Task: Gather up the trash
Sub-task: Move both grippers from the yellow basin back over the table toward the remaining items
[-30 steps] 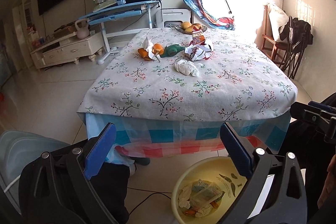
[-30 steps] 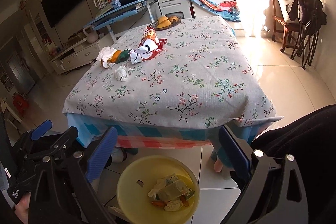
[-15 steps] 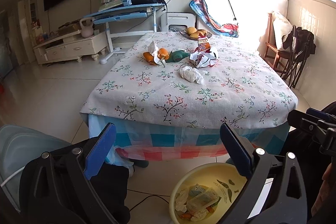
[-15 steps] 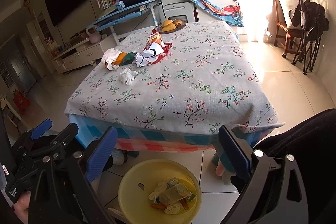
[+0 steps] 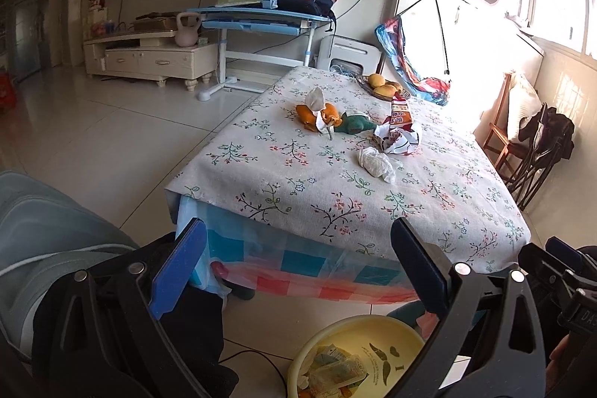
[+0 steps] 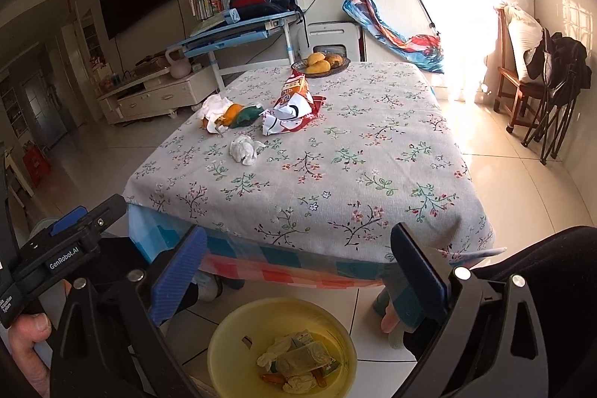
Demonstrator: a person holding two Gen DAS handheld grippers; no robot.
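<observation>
Trash lies on the floral tablecloth (image 5: 335, 196): a crumpled white tissue (image 5: 375, 163) (image 6: 244, 149), a red and white snack bag (image 5: 397, 131) (image 6: 293, 110), a green wrapper (image 5: 354, 125) (image 6: 247, 115) and orange peel with tissue (image 5: 316, 110) (image 6: 220, 112). A yellow basin (image 5: 373, 334) (image 6: 238, 334) on the floor in front of the table holds several wrappers. My left gripper (image 5: 298, 263) and right gripper (image 6: 298, 267) are both open and empty, held low before the table's near edge, above the basin.
A dish of yellow fruit (image 6: 321, 61) stands at the table's far edge. A blue desk with a backpack (image 5: 261, 13), a TV cabinet (image 5: 149, 58) and a chair with dark clothes (image 6: 541, 69) surround the table. My legs show at both sides.
Both grippers have risen and tilted up a little, so the table sits lower in each view. The jaws stay open and the trash has not moved.
</observation>
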